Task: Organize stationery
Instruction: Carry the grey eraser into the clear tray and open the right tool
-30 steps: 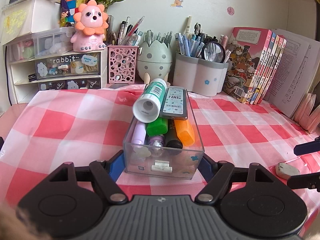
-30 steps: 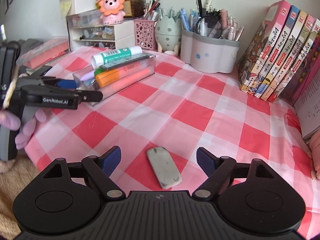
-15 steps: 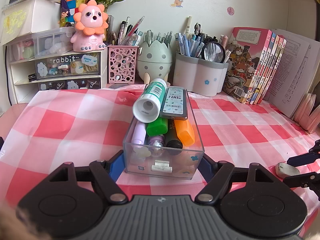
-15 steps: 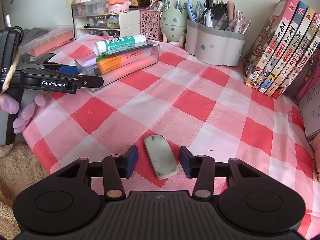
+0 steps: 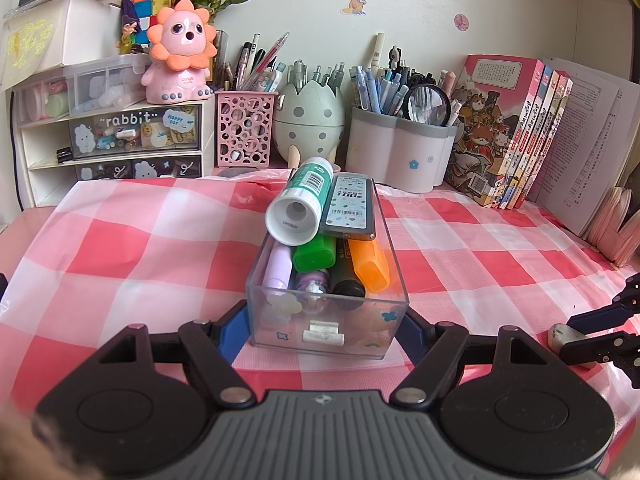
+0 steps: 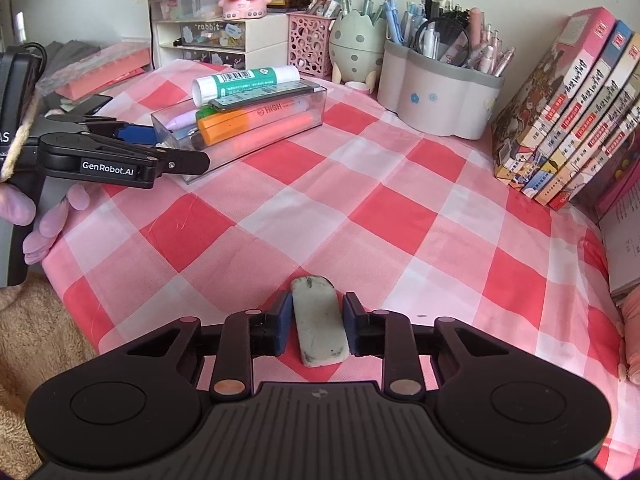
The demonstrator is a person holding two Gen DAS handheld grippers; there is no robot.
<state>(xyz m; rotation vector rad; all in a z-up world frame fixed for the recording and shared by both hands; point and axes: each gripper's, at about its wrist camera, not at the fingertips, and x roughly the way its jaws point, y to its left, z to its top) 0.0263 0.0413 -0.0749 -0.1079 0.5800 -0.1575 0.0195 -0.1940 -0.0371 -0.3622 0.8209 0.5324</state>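
Right wrist view: checked tablecloth (image 6: 352, 184) beneath crowded pen holders (image 6: 440, 96).

"rabbit" on drawer (image 5: 134, 132); "GenRobot.AI" on left gripper (image 6: 160, 148); "HIGH" on highlighter (image 6: 256, 118).

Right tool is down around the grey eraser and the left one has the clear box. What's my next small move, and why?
Probably finish closing the right tool on the smudged grey eraser and lift slightly: its pads flank the eraser, contact unclear. The left tool steadies the clear plastic box, the likely destination.
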